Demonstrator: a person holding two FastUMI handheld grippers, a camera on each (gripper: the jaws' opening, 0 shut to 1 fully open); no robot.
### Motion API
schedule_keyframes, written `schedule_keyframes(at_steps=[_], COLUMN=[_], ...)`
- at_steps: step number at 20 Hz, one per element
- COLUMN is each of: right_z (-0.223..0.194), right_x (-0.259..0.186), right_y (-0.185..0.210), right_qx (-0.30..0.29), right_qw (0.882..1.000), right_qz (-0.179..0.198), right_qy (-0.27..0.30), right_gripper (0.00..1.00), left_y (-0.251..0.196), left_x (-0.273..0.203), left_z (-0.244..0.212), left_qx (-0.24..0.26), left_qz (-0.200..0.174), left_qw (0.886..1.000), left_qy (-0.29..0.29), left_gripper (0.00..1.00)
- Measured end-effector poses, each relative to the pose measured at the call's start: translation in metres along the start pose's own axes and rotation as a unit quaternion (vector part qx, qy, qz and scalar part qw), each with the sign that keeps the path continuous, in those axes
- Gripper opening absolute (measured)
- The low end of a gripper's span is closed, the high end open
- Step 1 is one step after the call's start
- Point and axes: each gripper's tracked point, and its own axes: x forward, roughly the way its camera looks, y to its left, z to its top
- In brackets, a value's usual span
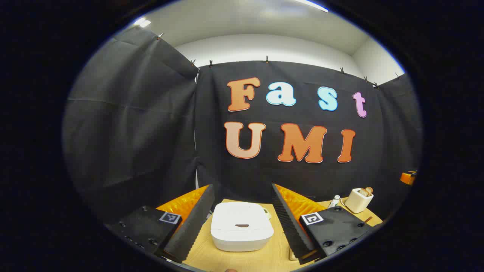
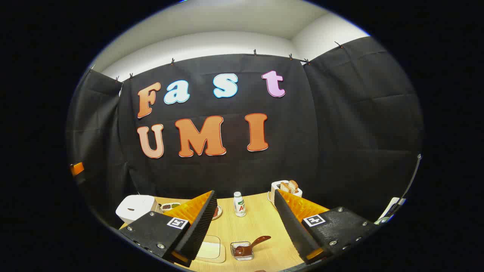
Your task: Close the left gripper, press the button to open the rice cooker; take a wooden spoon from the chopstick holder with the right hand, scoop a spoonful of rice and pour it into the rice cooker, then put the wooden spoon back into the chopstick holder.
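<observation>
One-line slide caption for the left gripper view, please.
Open left gripper frames the closed white rice cooker on the wooden table.

White rice cooker [image 1: 242,226]; pale wood table [image 2: 257,226]; cream chopstick holder [image 1: 358,200].

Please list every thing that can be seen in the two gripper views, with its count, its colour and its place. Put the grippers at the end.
rice cooker: one, white, lid shut, on the table ahead of the left gripper
table: one, light wood, bears everything
chopstick holder: one, white, at the far right of the table, wooden utensil heads stick out of it
bottle: one, white with a label, upright near the table's far edge
clear dish: one, dark contents, near edge of the table, a brown spoon rests in it
compartment dish: one, beside the rice cooker, contents too small to tell
left gripper: one, black and orange, open
right gripper: one, black and orange, open
</observation>
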Motion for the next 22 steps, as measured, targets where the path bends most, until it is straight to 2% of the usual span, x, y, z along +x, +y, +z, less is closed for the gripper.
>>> schedule_keyframes(at_steps=[2,3,4,11,15,22], right_z=[0.0,-0.002,-0.003,-0.002,-0.003,-0.009], right_x=[-0.003,-0.005,-0.006,-0.018,-0.021,-0.022], right_y=[0.003,0.003,0.004,-0.004,-0.002,-0.001], right_qx=[-0.001,-0.001,0.0,-0.007,-0.003,-0.003], right_qw=[1.0,1.0,1.0,1.0,1.0,1.0], right_qz=[0.001,0.0,-0.001,-0.016,-0.015,-0.015], right_qy=[0.0,0.001,0.002,0.0,-0.001,0.007], right_gripper=[0.95,1.0,0.95,0.95,0.95,0.95], left_y=[0.008,0.012,0.012,0.011,0.015,0.008], left_x=[0.002,0.003,0.003,0.006,0.008,0.01], left_z=[0.0,0.0,-0.001,-0.002,-0.005,-0.005], left_qx=[-0.002,-0.003,-0.004,-0.014,-0.011,-0.026], left_qz=[0.008,0.01,0.008,-0.011,-0.007,-0.03], left_qw=[1.0,1.0,1.0,1.0,1.0,0.999], left_qy=[0.001,0.003,0.005,0.008,0.012,0.014], left_gripper=[0.99,0.99,0.99,1.0,0.99,1.0])
